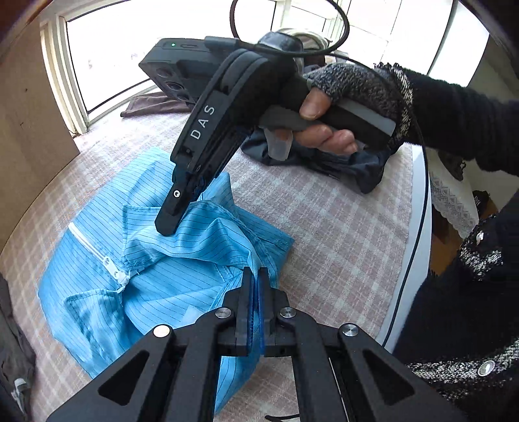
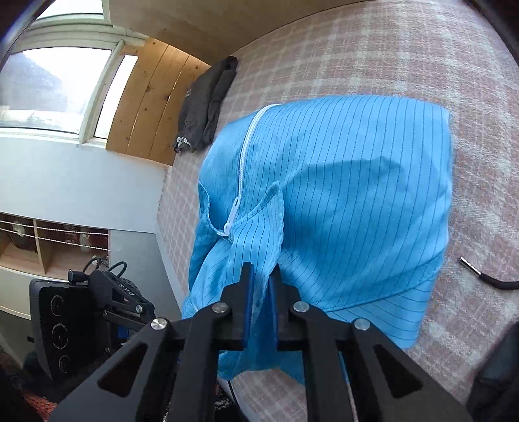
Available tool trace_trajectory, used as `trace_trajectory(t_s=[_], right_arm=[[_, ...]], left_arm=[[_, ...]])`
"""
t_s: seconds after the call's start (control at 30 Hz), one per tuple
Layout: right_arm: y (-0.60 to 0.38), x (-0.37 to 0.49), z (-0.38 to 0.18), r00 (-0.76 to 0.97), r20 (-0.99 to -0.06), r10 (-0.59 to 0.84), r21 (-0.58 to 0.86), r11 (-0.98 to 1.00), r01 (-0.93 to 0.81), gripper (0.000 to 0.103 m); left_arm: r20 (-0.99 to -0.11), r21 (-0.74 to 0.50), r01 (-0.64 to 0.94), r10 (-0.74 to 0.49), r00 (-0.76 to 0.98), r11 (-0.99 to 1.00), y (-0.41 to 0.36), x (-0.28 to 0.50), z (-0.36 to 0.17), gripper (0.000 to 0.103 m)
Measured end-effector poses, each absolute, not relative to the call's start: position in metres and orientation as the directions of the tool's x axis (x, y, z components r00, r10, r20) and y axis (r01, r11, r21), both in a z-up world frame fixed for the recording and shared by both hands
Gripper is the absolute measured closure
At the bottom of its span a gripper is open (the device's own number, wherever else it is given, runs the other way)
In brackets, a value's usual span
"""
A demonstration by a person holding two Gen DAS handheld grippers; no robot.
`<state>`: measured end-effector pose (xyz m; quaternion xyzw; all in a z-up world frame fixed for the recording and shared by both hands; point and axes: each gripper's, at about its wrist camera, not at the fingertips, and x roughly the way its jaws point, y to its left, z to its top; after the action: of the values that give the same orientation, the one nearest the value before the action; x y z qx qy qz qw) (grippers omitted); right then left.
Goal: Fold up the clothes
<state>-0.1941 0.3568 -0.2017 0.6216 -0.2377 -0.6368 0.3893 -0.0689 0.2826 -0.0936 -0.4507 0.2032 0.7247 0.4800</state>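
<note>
Left wrist view: the left tool [image 1: 255, 276] is pressed together on a fold of the blue striped zip garment [image 1: 107, 269], with blue cloth between its pads. Only this view shows the right tool [image 1: 173, 216] from outside: it angles down onto the collar area, tips pinching raised fabric. The person's right hand [image 1: 327, 120], in a fingerless knit glove, wraps its grip (thumb on top, fingers curled beneath), dark sleeve extending right. A cable [image 1: 343, 29] loops above it.

Right wrist view: the right tool [image 2: 261, 276] is closed on blue cloth just below the white zipper [image 2: 243, 168]. The garment lies bunched on the pink checked blanket [image 2: 373, 48], its near edge lifted. Only here does the left tool's body [image 2: 107, 302] show, low and to the left.

Surroundings: a dark navy garment [image 1: 356, 165] lies beyond the right hand; a grey folded garment [image 2: 204, 107] lies at the blanket's far edge beside wood panelling [image 2: 152, 97]. A black cord end [image 2: 486, 276] rests on the blanket, apart from the blue garment. A window [image 2: 48, 87] lies beyond.
</note>
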Motion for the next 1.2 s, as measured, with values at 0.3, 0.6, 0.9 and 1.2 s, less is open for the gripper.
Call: trace_trajectory(t_s=[0.3, 0.6, 0.9, 1.2], right_arm=[[0.395, -0.176, -0.166, -0.086, -0.596, -0.798, 0.782, -0.602, 0.163, 0.086], [0.375, -0.128, -0.124, -0.058, -0.737, -0.674, 0.63, -0.715, 0.302, 0.081], [0.362, -0.13, -0.15, 0.048, -0.723, -0.689, 0.663, -0.672, 0.33, 0.099], [0.386, -0.152, -0.174, 0.04, -0.479, -0.877, 0.868, -0.466, 0.168, 0.1]], left_arm=[[-0.791, -0.209, -0.793, 0.576, -0.208, -0.573, 0.251, -0.083, -0.076, 0.102], [-0.815, -0.174, -0.827, 0.55, -0.184, -0.535, 0.268, -0.073, -0.087, 0.102], [-0.812, -0.163, -0.844, 0.555, -0.179, -0.511, 0.267, -0.066, -0.087, 0.102], [-0.8, -0.162, -0.847, 0.57, -0.188, -0.506, 0.272, -0.055, -0.092, 0.102]])
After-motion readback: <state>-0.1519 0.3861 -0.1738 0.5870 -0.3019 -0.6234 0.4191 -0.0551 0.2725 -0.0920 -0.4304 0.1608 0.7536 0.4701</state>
